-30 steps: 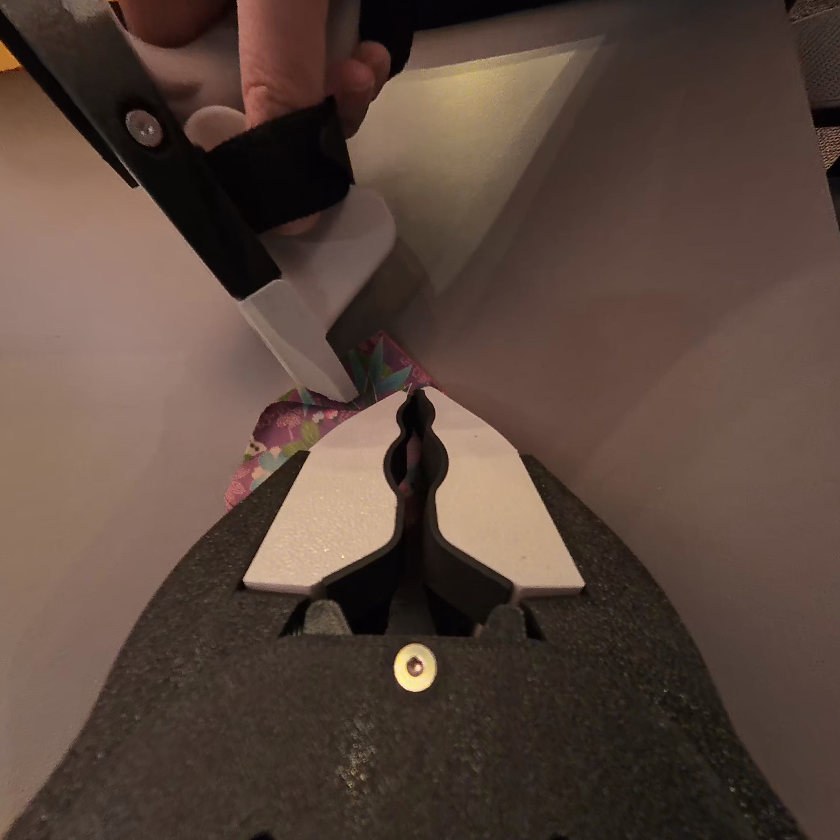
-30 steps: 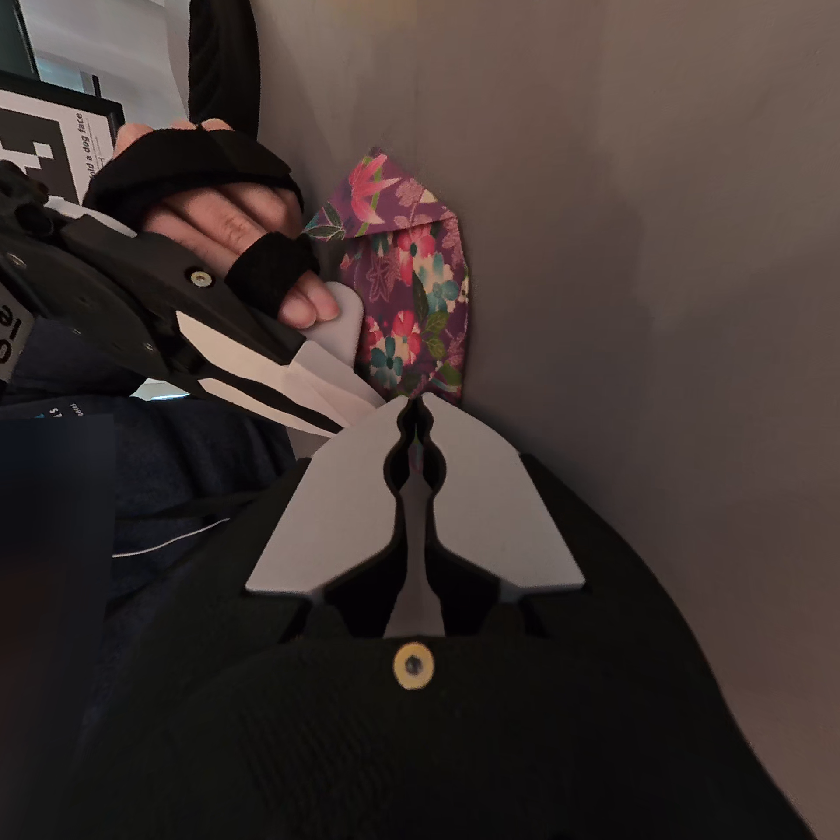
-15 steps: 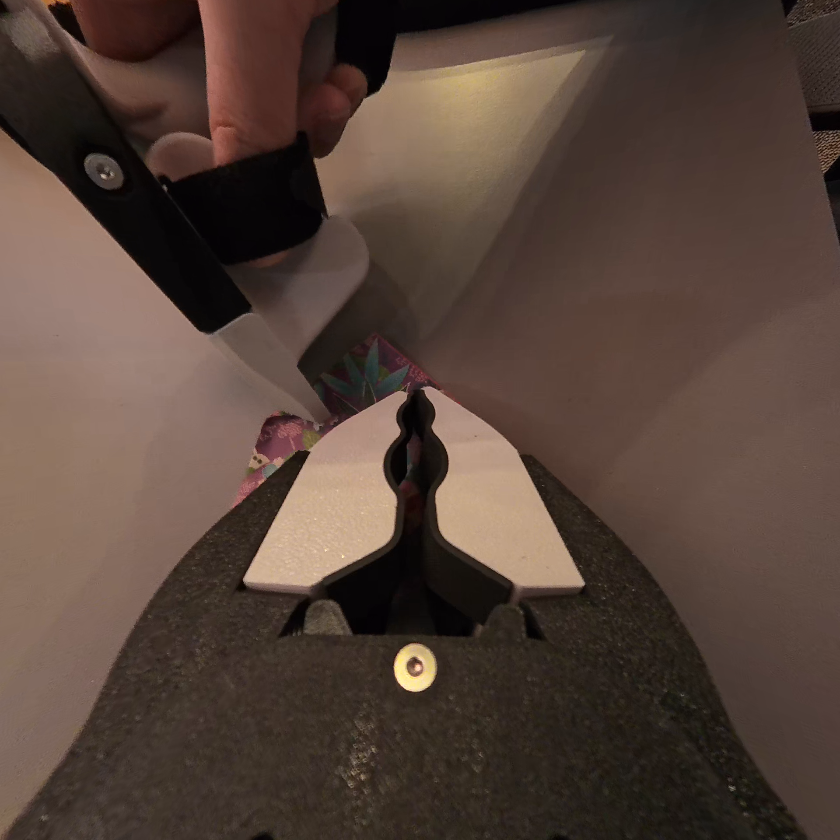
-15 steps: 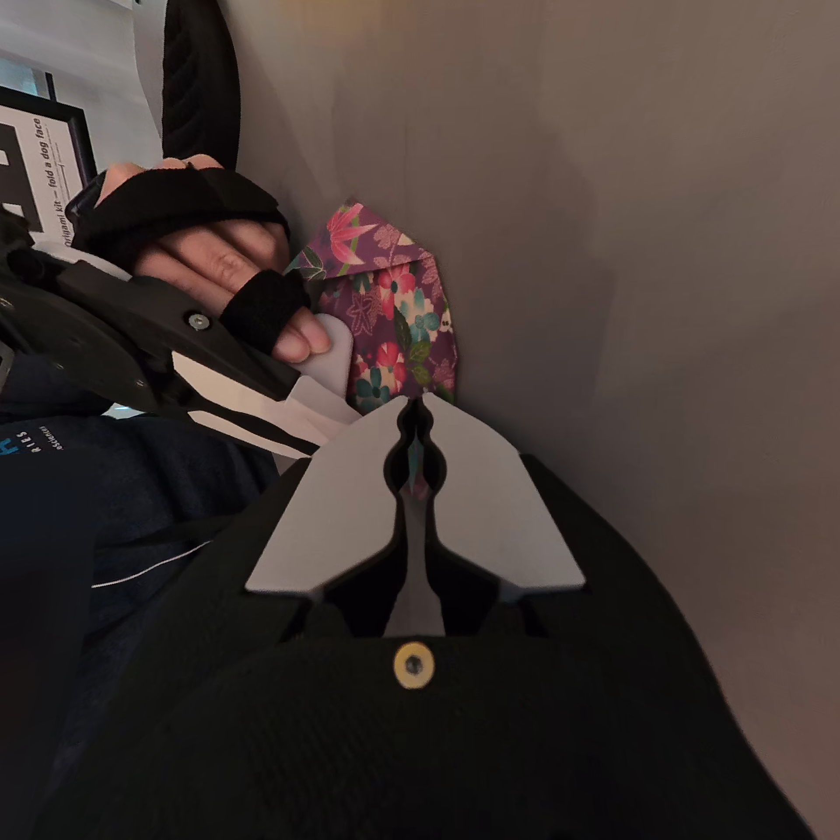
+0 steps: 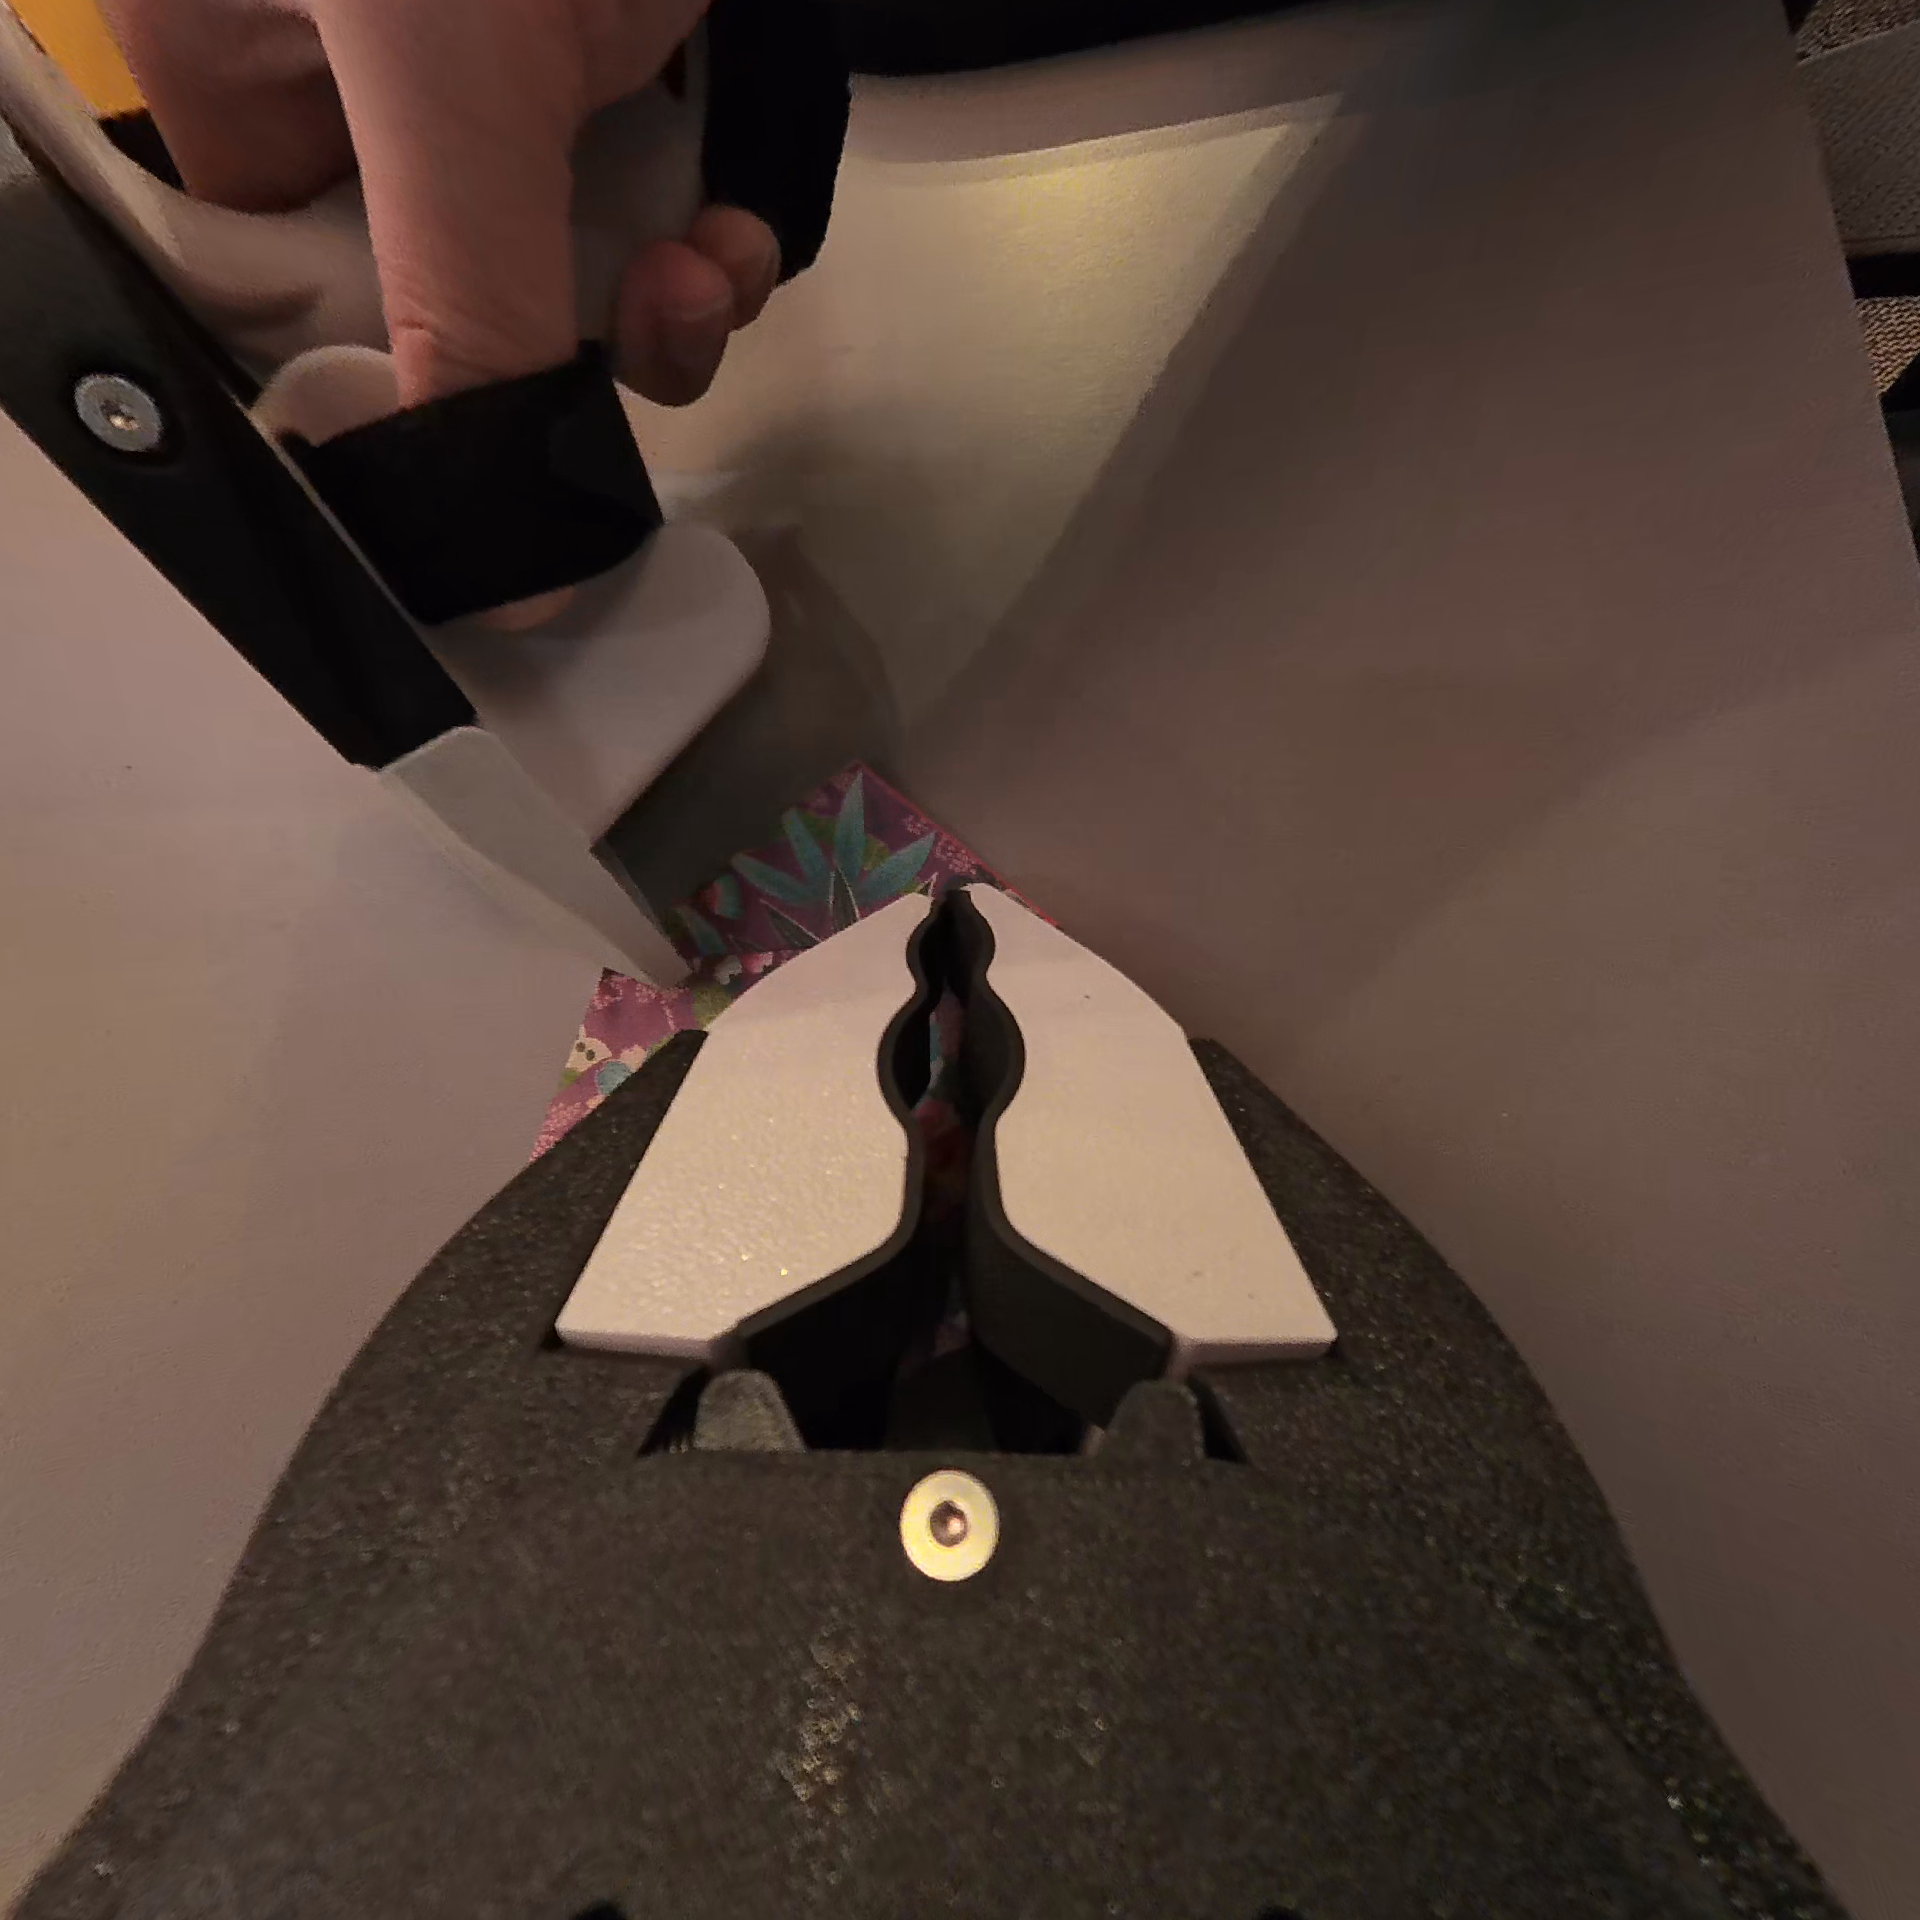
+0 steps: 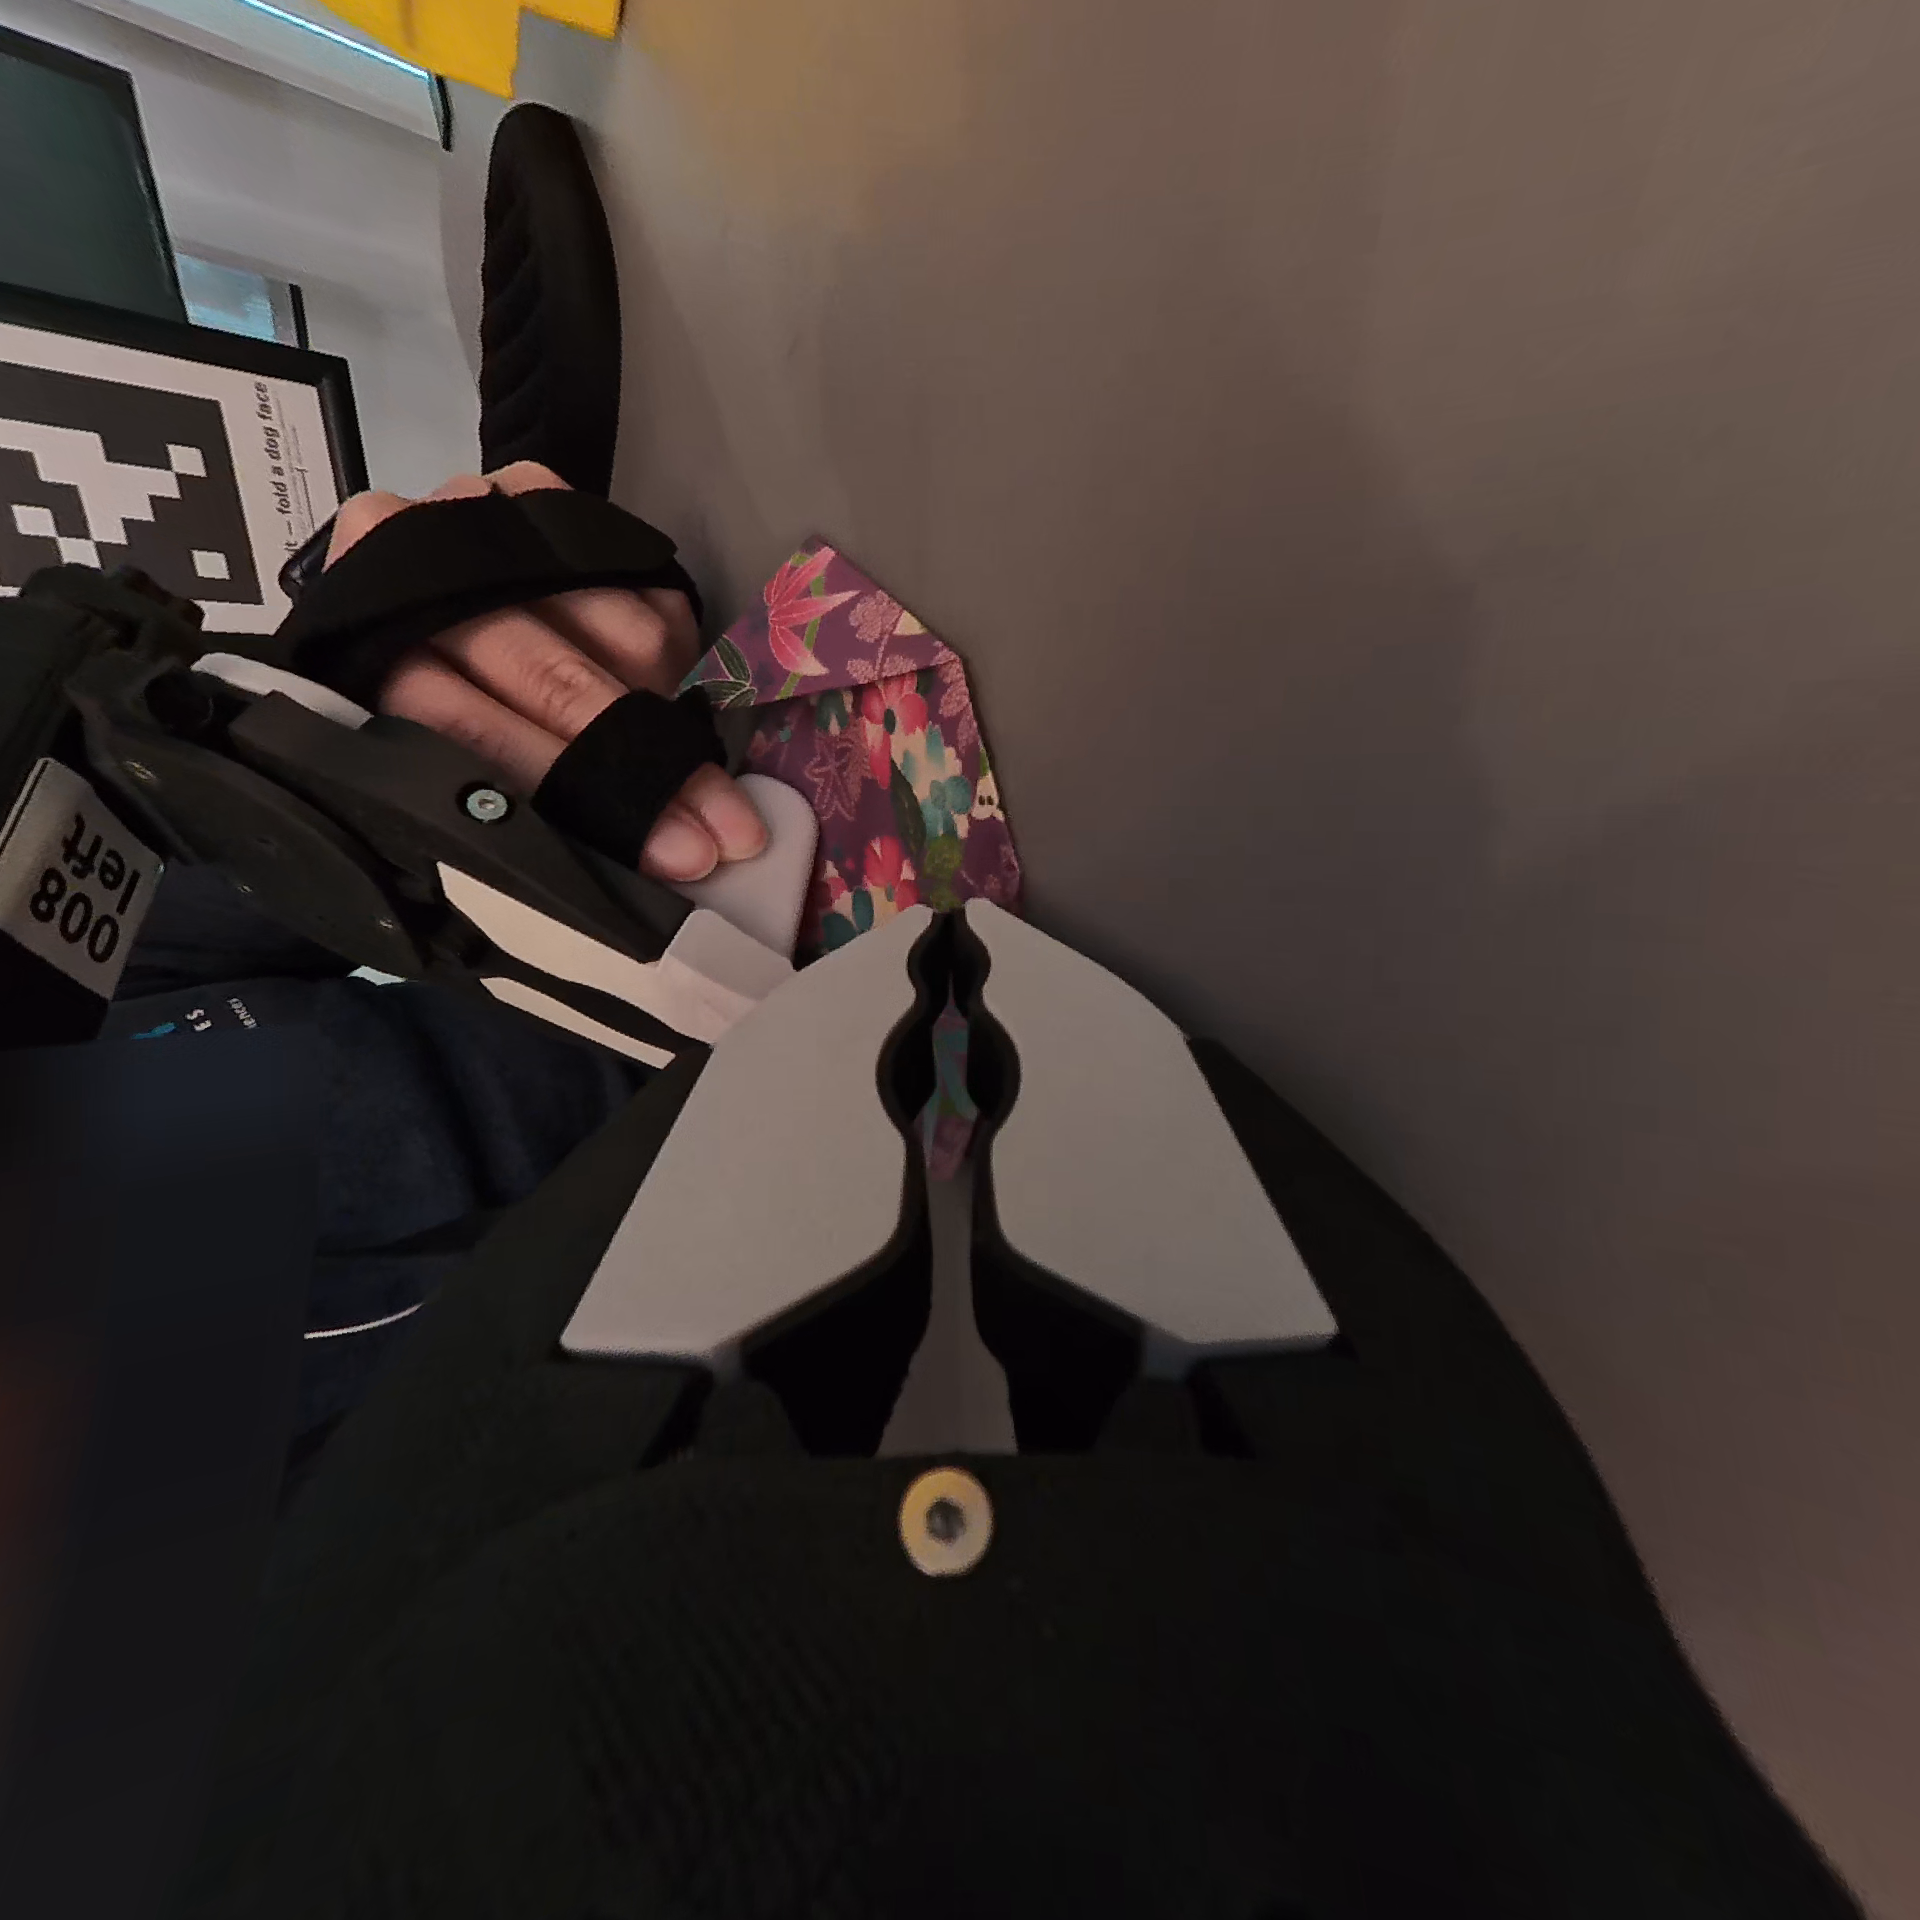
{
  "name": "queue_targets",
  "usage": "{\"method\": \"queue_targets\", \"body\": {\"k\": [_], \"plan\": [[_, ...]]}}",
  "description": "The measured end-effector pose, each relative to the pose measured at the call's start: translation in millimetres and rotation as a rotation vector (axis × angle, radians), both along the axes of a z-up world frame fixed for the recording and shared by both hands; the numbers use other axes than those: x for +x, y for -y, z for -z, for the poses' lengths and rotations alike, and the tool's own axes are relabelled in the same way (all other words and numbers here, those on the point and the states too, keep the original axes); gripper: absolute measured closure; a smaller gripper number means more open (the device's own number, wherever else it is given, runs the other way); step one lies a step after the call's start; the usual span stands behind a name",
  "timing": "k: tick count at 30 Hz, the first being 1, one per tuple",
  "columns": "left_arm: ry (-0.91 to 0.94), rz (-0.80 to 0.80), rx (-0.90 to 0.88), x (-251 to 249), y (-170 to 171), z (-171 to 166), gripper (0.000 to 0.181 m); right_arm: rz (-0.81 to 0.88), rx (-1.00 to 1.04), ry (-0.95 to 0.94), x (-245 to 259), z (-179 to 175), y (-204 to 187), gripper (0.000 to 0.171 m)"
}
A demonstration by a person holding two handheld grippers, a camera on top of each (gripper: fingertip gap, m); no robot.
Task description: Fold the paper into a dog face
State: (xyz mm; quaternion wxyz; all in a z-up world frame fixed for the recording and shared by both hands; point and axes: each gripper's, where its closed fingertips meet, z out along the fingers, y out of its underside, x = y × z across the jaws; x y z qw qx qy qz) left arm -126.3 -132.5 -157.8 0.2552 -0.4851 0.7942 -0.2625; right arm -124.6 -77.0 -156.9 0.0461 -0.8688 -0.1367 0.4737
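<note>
The paper (image 5: 831, 862) is a folded purple floral piece lying flat on the grey table (image 5: 1455, 935). My left gripper (image 5: 956, 904) is shut with its tips on the paper's near part, and floral print shows through the gap behind the tips. The right gripper's white finger (image 5: 499, 821) comes in from the upper left and touches the paper's left edge. In the right wrist view the paper (image 6: 883, 748) lies just beyond my shut right gripper (image 6: 951, 914). The left gripper's white fingers (image 6: 551, 935) meet it from the left. I cannot tell whether either gripper pinches the paper.
A person's strapped hands (image 5: 468, 208) hold both grippers close together over the paper. A framed card with a black and white pattern (image 6: 114, 488), a black chair part (image 6: 540, 291) and dark blue clothing (image 6: 312, 1143) lie past the table's edge. Tip to tip, the grippers are about 5 cm apart.
In the left wrist view the right gripper's tip has slid left along the paper's edge. The left gripper has stayed shut in the same place on the paper.
</note>
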Motion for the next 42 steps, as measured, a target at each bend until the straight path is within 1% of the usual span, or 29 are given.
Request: {"method": "queue_targets", "body": {"k": [5, 10, 12, 14, 15, 17, 19, 23, 28, 36, 42], "plan": [[-0.001, 0.001, -0.006, 0.0, 0.0, 0.0, 0.18, 0.064, 0.069, 0.009, 3.5, -0.1, -16.3, 0.17], [-0.001, 0.002, -0.006, 0.1, 0.1, 0.0, 0.18, 0.075, 0.112, 0.02, 4.4, -0.2, -24.5, 0.169], [-0.001, 0.003, -0.008, 0.1, 0.1, -0.1, 0.18, 0.087, 0.163, 0.008, 7.7, -8.0, -25.5, 0.169], [-0.001, 0.003, -0.009, 0.2, 0.2, -0.1, 0.18, 0.129, 0.173, -0.081, 9.8, -30.0, -18.8, 0.169], [-0.001, 0.003, -0.009, 0.2, 0.1, -0.1, 0.18, 0.126, 0.158, -0.088, 11.8, -34.9, -9.5, 0.169], [0.0, 0.003, -0.006, 0.2, 0.0, -0.2, 0.18, 0.076, 0.113, -0.04, 15.1, -29.5, 16.7, 0.169], [0.0, 0.004, -0.006, 0.3, 0.1, -0.2, 0.18, 0.084, 0.078, -0.032, 15.3, -22.3, 31.9, 0.169], [0.0, 0.005, -0.005, 0.3, 0.0, -0.1, 0.18, 0.158, 0.072, -0.069, 14.1, -17.4, 30.2, 0.169], [0.001, 0.0, 0.0, 0.2, -0.1, 0.1, 0.18, 0.125, 0.006, -0.024, 8.8, -3.2, 38.2, 0.169], [0.0, -0.003, -0.007, 0.2, -0.1, 0.0, 0.18, 0.084, -0.069, -0.02, 6.8, -3.0, 54.8, 0.169], [-0.001, -0.001, -0.016, 0.2, 0.1, -0.1, 0.18, 0.049, -0.032, -0.054, 6.5, -2.9, 57.5, 0.169]]}}
